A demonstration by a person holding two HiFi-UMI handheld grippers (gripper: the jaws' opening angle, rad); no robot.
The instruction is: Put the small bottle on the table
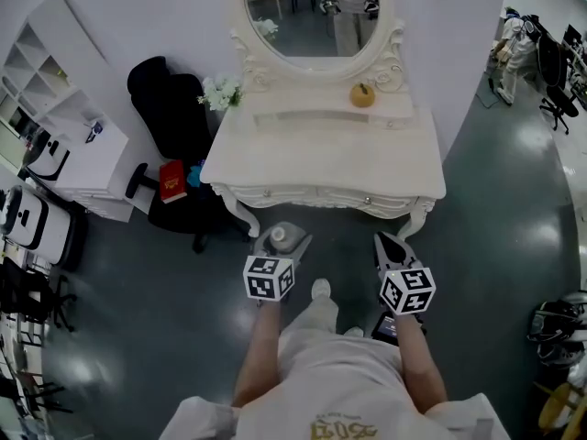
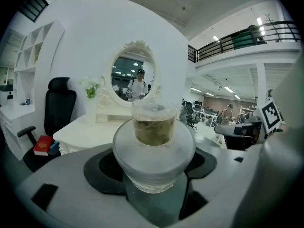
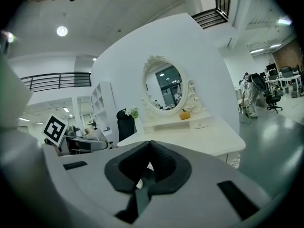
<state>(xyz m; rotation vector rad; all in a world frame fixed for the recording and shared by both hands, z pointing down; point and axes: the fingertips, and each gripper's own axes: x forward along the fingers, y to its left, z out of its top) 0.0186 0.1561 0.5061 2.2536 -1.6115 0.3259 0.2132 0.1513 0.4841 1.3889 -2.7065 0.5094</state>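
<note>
Two tongs in view. The left tongs (image 1: 280,242) pinch the small bottle (image 2: 154,139) upright between their jaws. The right tongs (image 3: 148,161) are pressed together, empty. The counter (image 1: 321,159) stands ahead of both, bottle short of it.
</note>
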